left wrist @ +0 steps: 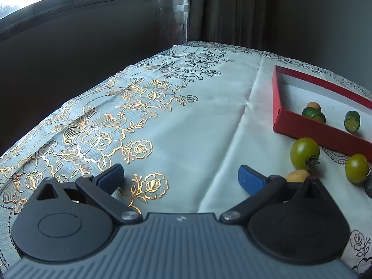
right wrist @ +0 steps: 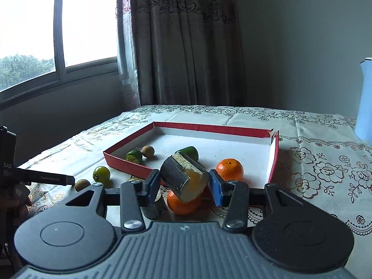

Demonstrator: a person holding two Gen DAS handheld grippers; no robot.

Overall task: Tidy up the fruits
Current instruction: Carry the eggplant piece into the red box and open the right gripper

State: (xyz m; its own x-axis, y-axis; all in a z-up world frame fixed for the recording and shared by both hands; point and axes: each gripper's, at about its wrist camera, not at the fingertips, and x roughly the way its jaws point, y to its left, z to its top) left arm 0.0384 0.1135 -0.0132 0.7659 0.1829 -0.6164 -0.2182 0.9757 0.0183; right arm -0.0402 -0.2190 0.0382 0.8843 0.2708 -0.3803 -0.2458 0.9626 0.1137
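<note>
Right gripper clamps the dark cut fruit chunk; carry it level over the red tray's near wall, then release low. Left gripper sits apart, idle.

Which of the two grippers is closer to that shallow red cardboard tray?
The right. The right gripper, shut on a dark cut fruit chunk, hangs at the shallow red cardboard tray's near edge. The left gripper, open, hovers over bare tablecloth, off to the tray's side.
</note>
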